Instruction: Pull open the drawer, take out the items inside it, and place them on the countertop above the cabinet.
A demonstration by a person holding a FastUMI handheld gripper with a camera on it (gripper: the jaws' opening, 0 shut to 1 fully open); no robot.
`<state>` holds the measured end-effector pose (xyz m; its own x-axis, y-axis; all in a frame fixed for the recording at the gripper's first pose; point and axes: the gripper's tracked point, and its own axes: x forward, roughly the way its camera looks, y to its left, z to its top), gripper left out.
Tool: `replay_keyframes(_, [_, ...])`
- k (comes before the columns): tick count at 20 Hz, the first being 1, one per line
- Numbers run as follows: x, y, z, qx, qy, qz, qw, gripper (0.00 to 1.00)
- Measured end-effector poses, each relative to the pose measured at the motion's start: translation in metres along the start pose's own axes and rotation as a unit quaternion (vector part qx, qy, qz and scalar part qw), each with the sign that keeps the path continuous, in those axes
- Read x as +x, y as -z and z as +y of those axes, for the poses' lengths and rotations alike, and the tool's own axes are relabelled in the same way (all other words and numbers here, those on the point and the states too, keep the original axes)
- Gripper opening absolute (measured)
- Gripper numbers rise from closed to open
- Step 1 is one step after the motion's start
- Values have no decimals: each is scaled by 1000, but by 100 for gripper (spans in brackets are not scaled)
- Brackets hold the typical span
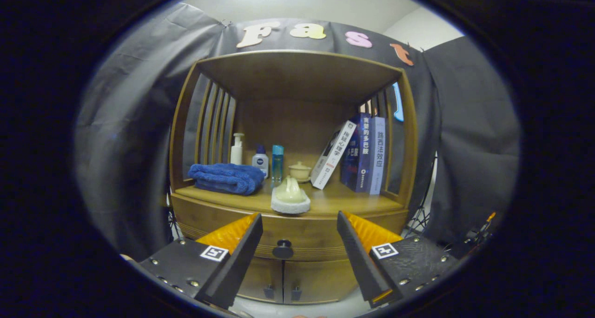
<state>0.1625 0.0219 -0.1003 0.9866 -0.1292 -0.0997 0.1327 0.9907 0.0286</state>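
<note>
So we've got the claw [290,243] spread wide, pinching nothing, w/ the drawer knob [282,249] sitting right between its two fingers and a bit beyond the tips. The drawer [302,232] front looks flush w/ the cabinet [290,178], i.e. closed, so we can't see what's inside. On the bench [344,201] above it: a folded blue towel [226,178] far left, three bottles [260,160] behind it, a small lidded cup [300,170] further back, a pale lump on a white dish [290,201] near the front edge just above the knob, and books [358,153] leaning at right. That fits two stages: drawer shut w/ items inside, or items already up on the bench and drawer pushed back; we can't tell which from this. If the pull is what's in hand, our judgement is: keep the claw centred on the knob, go in level, close both fingers on the knob's neck rather than its face, then draw straight toward us, no sideways twist, so the drawer doesn't bind. Go slow, since the dish sits close to the bench edge and a jerk could shake it. Two small handles [282,292] on the lower doors sit below; don't confuse them w/ the knob.
</note>
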Motion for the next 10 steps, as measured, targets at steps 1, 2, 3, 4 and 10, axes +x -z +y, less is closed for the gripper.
replay_keyframes(1, [-10, -3, -4, 2, 2, -3, 1000, 96])
replay_keyframes(2, [-19, -5, -10, 3, 5, -6, 1000, 96])
replay_keyframes(3, [-29, -8, -16, 2, 7, -9, 1000, 96])
replay_keyframes(4, [-38, -11, -23, 1, 10, -12, 1000, 96])
replay_keyframes(10, [-80, -35, -69, 25, 31, -23, 999, 96])
